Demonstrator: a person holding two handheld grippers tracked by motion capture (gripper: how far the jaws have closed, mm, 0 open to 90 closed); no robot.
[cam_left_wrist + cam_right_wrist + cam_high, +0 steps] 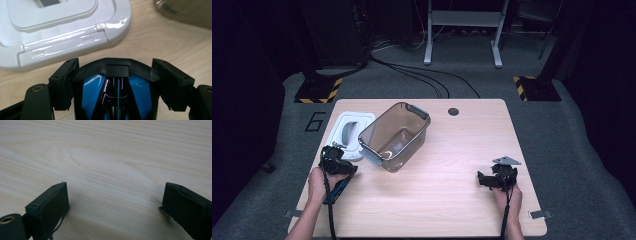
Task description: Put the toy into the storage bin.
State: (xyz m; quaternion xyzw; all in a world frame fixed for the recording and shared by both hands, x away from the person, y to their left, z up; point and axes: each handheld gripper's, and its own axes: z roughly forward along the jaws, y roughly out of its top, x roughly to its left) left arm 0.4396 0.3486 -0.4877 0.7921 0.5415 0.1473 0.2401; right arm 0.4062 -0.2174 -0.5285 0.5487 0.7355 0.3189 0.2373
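Observation:
A blue and black tool [116, 92] lies on the wooden table, and its far end sits between the jaws of my left gripper [116, 75]. Both pads [62, 85] touch its black rim. In the high view the left gripper [336, 164] is at the table's left, with the tool's blue part [339, 188] showing beside the hand. A glossy white lid [62, 32] lies flat just beyond the jaws. My right gripper [492, 180] rests at the table's right, its jaws [113, 200] wide apart over bare wood.
A translucent brown bin [394, 135] with grey latches stands tilted on the table beside the white lid [349, 131]; its corner [185, 12] shows in the left gripper view. The table [452, 165] has a round cable hole [453, 111] near its far edge.

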